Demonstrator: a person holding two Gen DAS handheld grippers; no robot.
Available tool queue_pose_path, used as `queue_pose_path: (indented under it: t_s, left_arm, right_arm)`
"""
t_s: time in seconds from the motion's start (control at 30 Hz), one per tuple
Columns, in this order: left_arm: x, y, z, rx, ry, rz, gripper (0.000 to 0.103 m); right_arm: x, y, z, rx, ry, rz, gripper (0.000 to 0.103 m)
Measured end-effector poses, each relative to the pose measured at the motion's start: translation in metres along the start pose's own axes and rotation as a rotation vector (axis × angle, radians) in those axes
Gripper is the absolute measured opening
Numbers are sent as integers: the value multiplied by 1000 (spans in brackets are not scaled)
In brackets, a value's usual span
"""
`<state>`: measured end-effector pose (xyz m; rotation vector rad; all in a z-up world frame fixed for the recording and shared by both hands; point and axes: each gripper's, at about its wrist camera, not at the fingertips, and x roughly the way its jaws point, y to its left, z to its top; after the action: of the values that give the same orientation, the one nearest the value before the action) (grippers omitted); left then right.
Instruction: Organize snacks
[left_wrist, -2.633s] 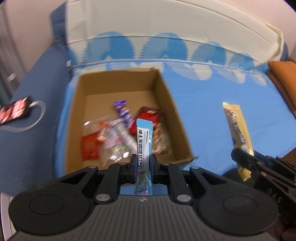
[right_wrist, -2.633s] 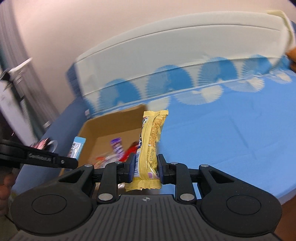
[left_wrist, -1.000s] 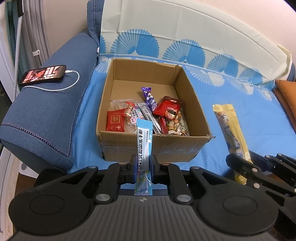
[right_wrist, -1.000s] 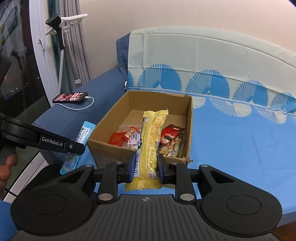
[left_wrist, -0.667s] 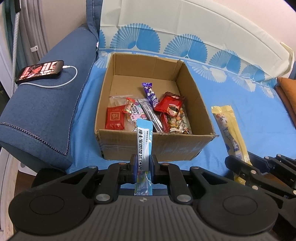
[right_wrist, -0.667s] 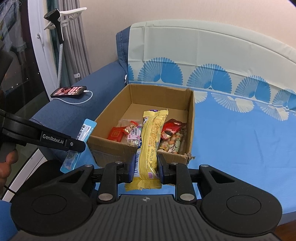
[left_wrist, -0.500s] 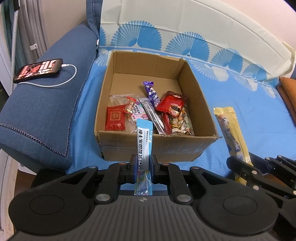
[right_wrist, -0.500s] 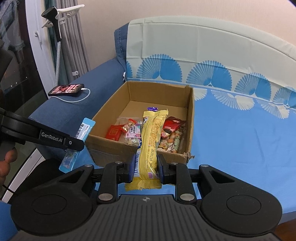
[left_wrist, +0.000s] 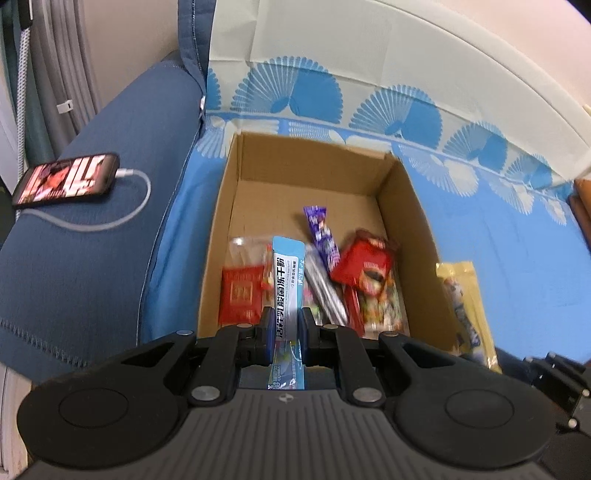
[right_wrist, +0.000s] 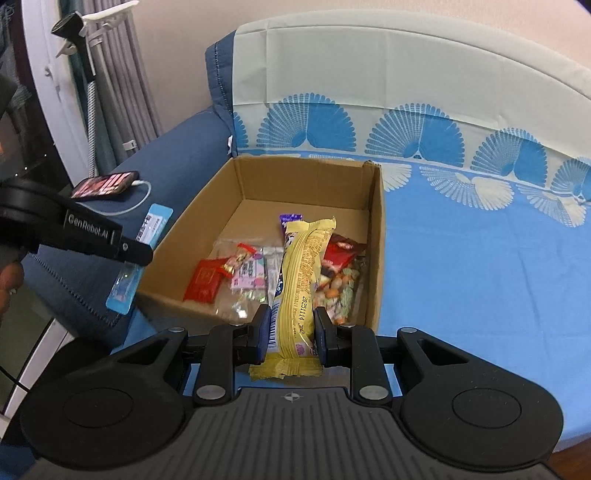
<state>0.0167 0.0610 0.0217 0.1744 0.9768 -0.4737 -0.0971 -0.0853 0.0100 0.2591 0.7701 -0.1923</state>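
Note:
An open cardboard box (left_wrist: 406, 192) (right_wrist: 376, 229) sits on the blue bed cover, holding several snack packets: a red pouch (left_wrist: 242, 295), a purple bar (left_wrist: 323, 232) and a red bag (left_wrist: 365, 264). My left gripper (left_wrist: 282, 325) is shut on a light blue sachet (left_wrist: 288, 273) held over the box's near edge; the sachet also shows in the right wrist view (right_wrist: 153, 225). My right gripper (right_wrist: 290, 330) is shut on a long yellow snack bar (right_wrist: 303, 273) above the box's near edge; the bar also shows in the left wrist view (left_wrist: 467, 306).
A phone (left_wrist: 64, 179) on a white charging cable (left_wrist: 110, 221) lies on the dark blue sofa arm left of the box. The patterned backrest cover (right_wrist: 406, 92) rises behind. An orange cushion (left_wrist: 581, 199) is at the far right. Curtains (right_wrist: 122, 85) hang on the left.
Both grippers have moved forward and closer to the box, so the sachet and the yellow bar now hang over its near edge. Both grips are unchanged.

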Motion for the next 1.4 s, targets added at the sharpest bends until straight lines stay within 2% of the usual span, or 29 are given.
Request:
queue_pose_path:
  t_s: [0.1, 0.27, 0.53, 0.63, 0.67, 0.7, 0.73, 0.77, 0.8, 0.87, 0.97, 1.17, 1.3, 1.4]
  left_arm:
    - [17, 0, 19, 3, 4, 5, 14]
    - [59, 0, 43, 4, 57, 3, 14]
    - [121, -5, 67, 30, 114, 38, 14]
    - [139, -5, 73, 53, 126, 59, 17]
    - [143, -5, 75, 59, 127, 66, 28]
    - [146, -4, 77, 57, 128, 76, 62]
    - [147, -2, 79, 48, 130, 94, 84]
    - [146, 0, 79, 35, 120, 118, 101]
    - [140, 3, 77, 18, 83, 134, 103]
    - [131, 6, 71, 14, 56, 134, 103]
    - [120, 10, 59, 23, 91, 128, 103]
    - [72, 9, 19, 60, 110, 137, 103]
    - [39, 3, -9, 111, 114, 108, 103]
    - [16, 0, -34, 111, 86, 135, 103]
  right_arm:
    - [19, -4, 14, 8, 0, -2, 27]
    - [55, -11, 34, 16, 7, -9, 27]
    - [116, -22, 54, 7, 41, -9, 27]
    - [136, -29, 57, 9, 63, -17, 29]
    - [141, -31, 59, 13, 68, -15, 30]
    - [145, -33, 61, 18, 80, -20, 45]
    - [146, -34, 64, 26, 86, -30, 56]
    - [143, -36, 65, 35, 74, -36, 78]
    - [137, -37, 67, 36, 51, -39, 90]
    - [126, -36, 68, 13, 23, -48, 93]
    - [111, -35, 64, 6, 11, -63, 99]
    - [68, -20, 43, 50, 9, -85, 103]
    - [42, 1, 23, 23, 18, -79, 103]
    - [23, 14, 7, 4, 9, -84, 103]
